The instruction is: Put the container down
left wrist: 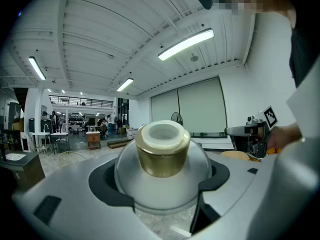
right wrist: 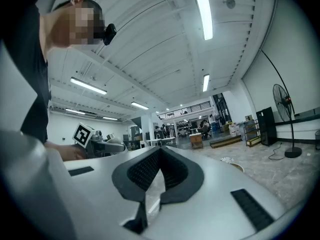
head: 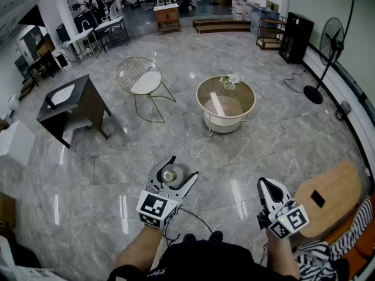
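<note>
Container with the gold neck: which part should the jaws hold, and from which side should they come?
Grip the container at its round white body, below the gold neck, coming level from the side. The body is the widest part and curves evenly, so the pads can cup it on two opposite sides while the container stays upright. The left gripper holds it this way.

I've got the container point(left wrist: 162, 169) dead centre here: a rounded, frosted white body, a gold collar round the neck and a white top. It's upright, neck up, held aloft and clamped between the wide-spread jaws of my left gripper point(head: 183, 167).
</note>
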The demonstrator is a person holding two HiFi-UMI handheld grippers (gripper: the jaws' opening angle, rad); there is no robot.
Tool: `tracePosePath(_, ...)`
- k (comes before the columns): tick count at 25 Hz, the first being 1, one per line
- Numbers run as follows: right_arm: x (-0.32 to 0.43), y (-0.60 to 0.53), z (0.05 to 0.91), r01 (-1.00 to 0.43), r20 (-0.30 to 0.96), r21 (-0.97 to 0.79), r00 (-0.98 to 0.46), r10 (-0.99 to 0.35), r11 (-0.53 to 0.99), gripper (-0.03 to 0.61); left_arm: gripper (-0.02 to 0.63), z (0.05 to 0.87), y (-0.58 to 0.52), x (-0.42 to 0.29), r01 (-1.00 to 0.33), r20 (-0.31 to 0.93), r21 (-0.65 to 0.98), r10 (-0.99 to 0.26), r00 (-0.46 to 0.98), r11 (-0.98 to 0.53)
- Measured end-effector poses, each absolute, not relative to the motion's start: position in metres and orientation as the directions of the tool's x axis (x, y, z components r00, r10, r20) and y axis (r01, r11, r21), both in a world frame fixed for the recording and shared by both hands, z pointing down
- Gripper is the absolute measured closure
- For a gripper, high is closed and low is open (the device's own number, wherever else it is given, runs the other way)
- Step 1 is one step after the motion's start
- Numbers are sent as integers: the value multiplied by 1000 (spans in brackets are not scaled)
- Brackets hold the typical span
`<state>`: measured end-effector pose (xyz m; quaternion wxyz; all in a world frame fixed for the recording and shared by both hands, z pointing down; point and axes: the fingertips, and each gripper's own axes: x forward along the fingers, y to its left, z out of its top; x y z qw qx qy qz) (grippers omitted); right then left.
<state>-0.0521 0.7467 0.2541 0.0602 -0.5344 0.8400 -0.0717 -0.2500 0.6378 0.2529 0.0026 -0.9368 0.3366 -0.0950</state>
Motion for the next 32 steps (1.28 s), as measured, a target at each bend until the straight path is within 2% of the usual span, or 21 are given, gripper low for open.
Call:
tracePosePath(9, -95, 767, 247, -869, -36, -184, -460, -887, 458, 568, 270, 256, 663, -285, -647, 199, -76, -647, 736, -759)
tracePosePath(17, -83, 783, 243, -868, -54, -182, -460, -886, 462, 568, 270, 250, 680, -275, -650, 202, -87, -652, 731, -755)
tracePosePath(23, -76, 798, 229, -859, -52, -71, -505, -862, 507, 565, 270, 243, 696, -257, -668, 197, -89, -671, 715, -739)
tracePosePath(32, -64, 805, 230, -841, -92, -135, -516, -852, 524, 563, 270, 242, 706, -249, -682, 214, -94, -683, 698, -726)
